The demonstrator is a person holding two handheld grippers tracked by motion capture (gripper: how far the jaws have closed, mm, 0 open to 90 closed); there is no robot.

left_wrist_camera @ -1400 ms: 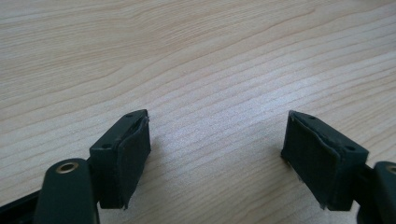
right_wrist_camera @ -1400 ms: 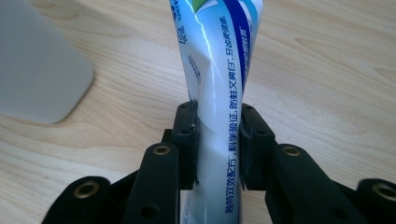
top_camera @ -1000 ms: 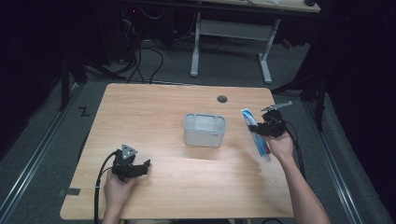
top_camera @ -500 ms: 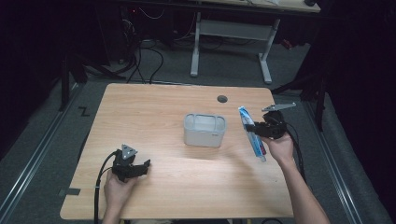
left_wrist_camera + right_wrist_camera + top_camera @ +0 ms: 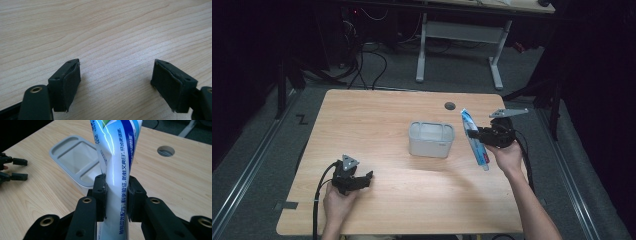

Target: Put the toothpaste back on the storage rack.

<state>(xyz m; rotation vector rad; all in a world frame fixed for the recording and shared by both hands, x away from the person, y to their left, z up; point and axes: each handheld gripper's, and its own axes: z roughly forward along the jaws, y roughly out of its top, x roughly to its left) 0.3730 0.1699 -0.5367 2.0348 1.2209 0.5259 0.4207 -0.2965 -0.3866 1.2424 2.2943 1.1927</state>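
Note:
A white and blue toothpaste tube (image 5: 475, 140) (image 5: 117, 157) hangs in the air right of a grey plastic box (image 5: 431, 139) (image 5: 75, 160) at the table's middle. My right gripper (image 5: 476, 134) (image 5: 116, 195) is shut on the tube near its middle, both pads pressing its sides. The tube slants, its flat end up and toward the far side. My left gripper (image 5: 362, 181) (image 5: 116, 85) rests low over the bare wood at the front left, jaws wide apart with nothing between them.
The wooden table (image 5: 377, 120) has a round cable hole (image 5: 450, 105) (image 5: 166, 150) behind the box. The box is open-topped with inner compartments. Beyond the table's far edge stand a desk frame (image 5: 497, 60) and cables on a dark floor.
My right gripper has lifted the toothpaste tube and carried it slightly left, toward the grey box. The left gripper has stayed put.

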